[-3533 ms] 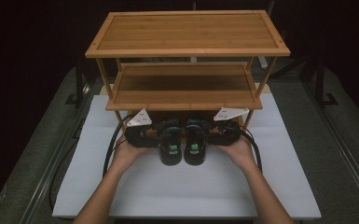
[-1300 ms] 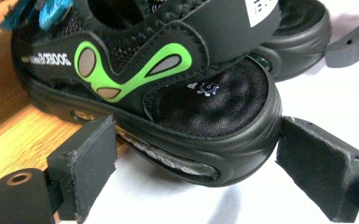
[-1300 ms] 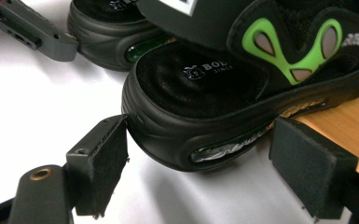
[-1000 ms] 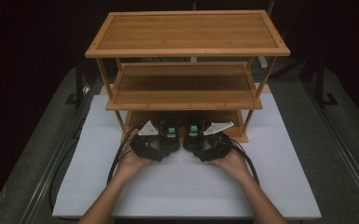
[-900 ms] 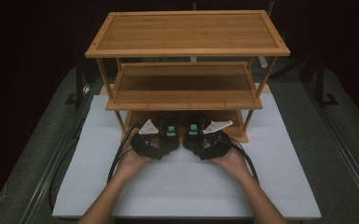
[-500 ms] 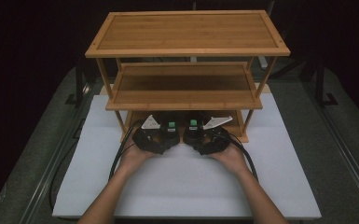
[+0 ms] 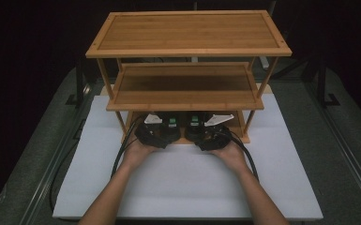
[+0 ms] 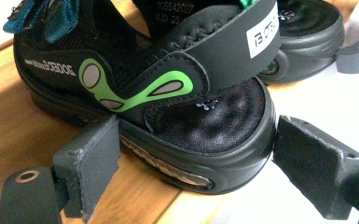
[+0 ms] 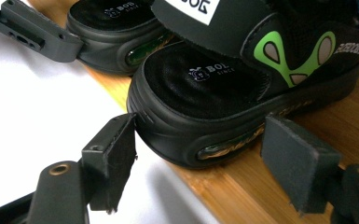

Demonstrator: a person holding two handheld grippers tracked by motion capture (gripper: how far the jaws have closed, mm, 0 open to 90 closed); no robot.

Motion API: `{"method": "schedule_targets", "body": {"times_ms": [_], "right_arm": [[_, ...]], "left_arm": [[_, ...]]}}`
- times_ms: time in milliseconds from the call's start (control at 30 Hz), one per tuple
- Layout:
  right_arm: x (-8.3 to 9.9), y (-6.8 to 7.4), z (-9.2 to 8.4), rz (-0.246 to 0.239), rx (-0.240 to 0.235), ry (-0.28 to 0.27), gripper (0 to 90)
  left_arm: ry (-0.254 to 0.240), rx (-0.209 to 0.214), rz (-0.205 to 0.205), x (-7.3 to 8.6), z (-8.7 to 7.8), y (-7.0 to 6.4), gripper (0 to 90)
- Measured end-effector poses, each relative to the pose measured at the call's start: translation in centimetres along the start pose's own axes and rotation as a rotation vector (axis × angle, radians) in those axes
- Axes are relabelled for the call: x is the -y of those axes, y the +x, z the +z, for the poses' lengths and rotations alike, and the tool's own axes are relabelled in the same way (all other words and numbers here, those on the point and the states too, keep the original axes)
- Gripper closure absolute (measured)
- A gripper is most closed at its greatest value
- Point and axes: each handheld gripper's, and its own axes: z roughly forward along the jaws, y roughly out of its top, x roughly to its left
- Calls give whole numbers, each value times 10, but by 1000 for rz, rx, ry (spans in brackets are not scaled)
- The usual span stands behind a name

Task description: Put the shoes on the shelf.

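Two black sandals with green markings stand side by side on the bottom board (image 8: 23,126) of a bamboo rack (image 7: 187,35). In the left gripper view the heel of one sandal (image 8: 205,116) lies between the jaws of my left gripper (image 8: 198,149). One pad sits against the sole edge and the other stands a little clear. My right gripper (image 9: 200,154) flanks the heel of the other sandal (image 9: 214,79). Its jaws have just been closing, and the far pad is still off the sole. From above, both grippers (image 7: 166,129) (image 7: 201,130) reach in under the middle shelf.
The rack stands on a white board (image 7: 183,183) on a grey table. Its middle shelf (image 7: 187,86) hangs low over the grippers, with thin posts (image 7: 122,124) at each side. Black cables (image 7: 122,154) trail back from both grippers. Each gripper view shows the other gripper's jaw (image 8: 354,51) (image 9: 32,28).
Both hands have moved forward from the white board toward the rack, carrying the sandals in under the middle shelf. The sandals now rest on the bottom board.
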Motion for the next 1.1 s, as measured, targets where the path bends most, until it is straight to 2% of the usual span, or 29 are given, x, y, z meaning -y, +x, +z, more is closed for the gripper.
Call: {"method": "schedule_targets", "body": {"times_ms": [33,167,233,267,367,500,600,700,800,933,1000,1033,1100], "right_arm": [[0,-4,1,-33,28,6,273],[-3,-5,1,-2,48,24,292],[-3,-7,2,-9,54,19,304],[-3,-10,4,-34,63,5,313],[-2,-13,4,-26,77,8,324],[-1,-13,7,-5,74,11,329],[-1,-12,7,2,76,7,329],[-1,-13,5,16,69,-4,341],[-2,-15,0,2,63,-21,334],[-2,-10,-5,7,40,-27,311],[-2,-7,-9,35,-1,-40,294],[-1,-5,-11,71,-6,-34,290],[1,-6,-16,78,1,-24,266]], "left_arm": [[2,0,-4,0,0,1,148],[12,-2,-14,1,2,6,148],[11,3,-23,3,2,10,148],[7,-3,-35,4,2,10,148],[9,-4,-32,4,2,10,149],[9,8,-25,3,2,9,174],[4,10,-40,4,2,9,174],[5,2,-26,3,1,8,174],[-19,3,-34,1,-2,6,172],[-10,20,-19,0,-10,1,171],[-14,26,-17,0,-14,-1,164],[-19,36,-25,1,-16,-3,164],[-3,30,-10,2,-20,-4,158]]}}
